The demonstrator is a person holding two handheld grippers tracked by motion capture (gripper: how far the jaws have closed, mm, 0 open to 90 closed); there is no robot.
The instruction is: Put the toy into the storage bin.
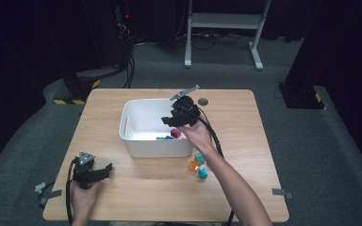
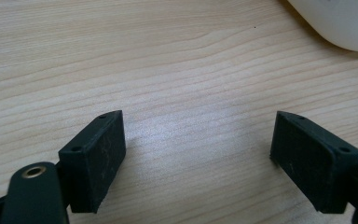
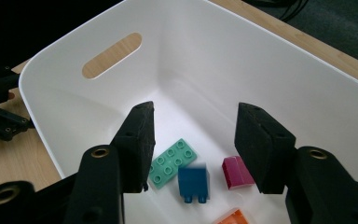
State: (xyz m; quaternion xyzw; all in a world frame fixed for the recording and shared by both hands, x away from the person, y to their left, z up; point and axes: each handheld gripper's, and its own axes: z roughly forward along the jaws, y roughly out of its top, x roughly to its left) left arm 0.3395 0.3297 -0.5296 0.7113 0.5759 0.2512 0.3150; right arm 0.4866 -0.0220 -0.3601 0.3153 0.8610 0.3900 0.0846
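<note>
We saw the table (image 1: 136, 179) evenly lit from above while the room around it lay nearly black. The high view was soft and grainy. A pale sheen sat on the wood between the left gripper (image 2: 198, 154) jaws. The white bin (image 3: 279, 60) glared brightly, and the blue brick (image 3: 193, 183) looked slightly blurred

The room was dark, with black walls all around. The floor (image 1: 311, 141) was grey carpet. A light wooden table (image 1: 245, 141) stood in the middle. Behind it stood a white metal frame (image 1: 224, 21). Black cables (image 1: 129, 66) lay on the floor beside yellow and black tape (image 1: 68, 101).
</note>
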